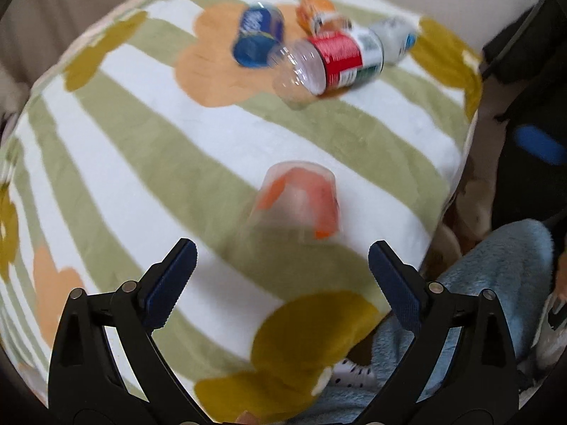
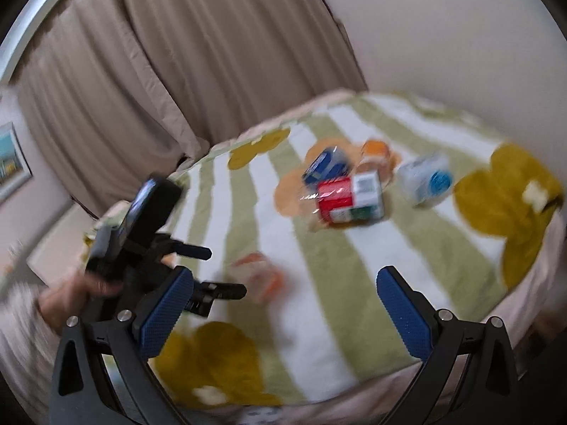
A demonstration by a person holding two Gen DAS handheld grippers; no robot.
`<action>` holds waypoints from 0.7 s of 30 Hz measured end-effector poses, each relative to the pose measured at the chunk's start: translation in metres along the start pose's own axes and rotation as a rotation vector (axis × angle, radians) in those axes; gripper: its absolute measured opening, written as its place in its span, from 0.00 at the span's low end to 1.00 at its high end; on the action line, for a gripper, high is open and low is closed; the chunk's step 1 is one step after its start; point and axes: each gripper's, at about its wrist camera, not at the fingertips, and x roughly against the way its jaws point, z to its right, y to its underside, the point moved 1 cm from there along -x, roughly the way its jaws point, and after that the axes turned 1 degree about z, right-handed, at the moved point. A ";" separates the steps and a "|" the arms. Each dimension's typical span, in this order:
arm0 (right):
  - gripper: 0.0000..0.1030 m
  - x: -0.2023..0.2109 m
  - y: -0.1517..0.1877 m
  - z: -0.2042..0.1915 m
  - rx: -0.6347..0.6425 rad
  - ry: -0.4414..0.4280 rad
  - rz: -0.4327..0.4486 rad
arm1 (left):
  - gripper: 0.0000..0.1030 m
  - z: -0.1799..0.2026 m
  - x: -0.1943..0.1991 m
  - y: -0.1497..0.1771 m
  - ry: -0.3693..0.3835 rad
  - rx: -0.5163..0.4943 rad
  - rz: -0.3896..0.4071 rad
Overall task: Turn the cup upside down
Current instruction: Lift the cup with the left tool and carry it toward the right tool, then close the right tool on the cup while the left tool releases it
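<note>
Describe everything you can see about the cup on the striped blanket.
The cup is a translucent, plastic-looking tumbler with orange patches, blurred in both views. It looks upside down: the narrower closed end faces up and the wider rim rests on the green and white striped blanket. It stands alone, ahead of the left gripper, whose jaws are open and apart from it. Nothing else touches it; the bottles lie farther back.

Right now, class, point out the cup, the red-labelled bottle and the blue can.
cup (image 1: 297, 200): left wrist view, middle of its side wall.
red-labelled bottle (image 1: 336, 57): left wrist view, on the red label.
blue can (image 1: 258, 33): left wrist view, middle of its side.
</note>
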 end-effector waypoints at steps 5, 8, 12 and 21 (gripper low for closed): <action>1.00 -0.067 -0.015 0.007 -0.288 -0.126 -0.200 | 0.94 -0.017 0.025 0.035 -0.025 0.076 0.094; 1.00 -0.106 -0.013 0.006 -0.388 -0.103 -0.294 | 0.94 -0.023 0.035 0.057 -0.015 0.106 0.155; 0.99 -0.143 -0.004 0.006 -0.495 -0.079 -0.365 | 0.94 -0.036 0.045 0.077 -0.016 0.132 0.212; 0.77 -0.184 0.000 0.012 -0.585 0.011 -0.413 | 0.94 -0.055 0.050 0.105 0.025 0.155 0.272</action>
